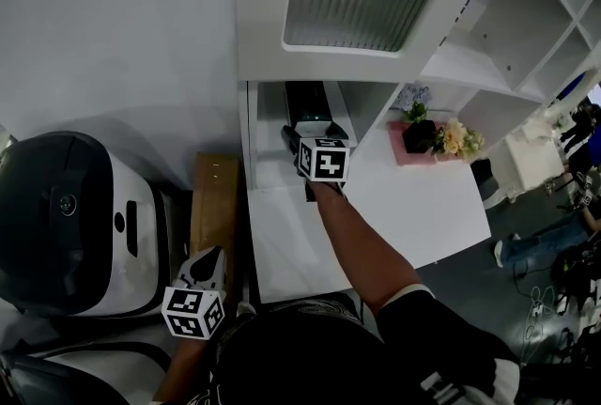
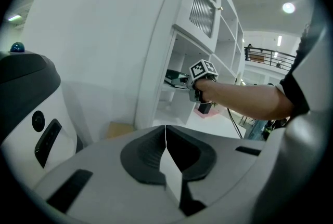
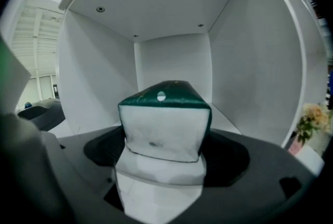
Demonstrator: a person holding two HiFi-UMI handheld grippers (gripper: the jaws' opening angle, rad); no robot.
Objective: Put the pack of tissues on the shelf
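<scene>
The right gripper (image 3: 160, 168) is clamped on the pack of tissues (image 3: 165, 119). The pack's long axis points straight ahead of the jaws, inside the shelf (image 3: 174, 59) compartment. The left gripper (image 2: 166, 163), jaws together and empty, hangs well apart.

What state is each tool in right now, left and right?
Left tool: shut, holding nothing.
Right tool: shut on the pack of tissues, reaching into a shelf compartment.
</scene>
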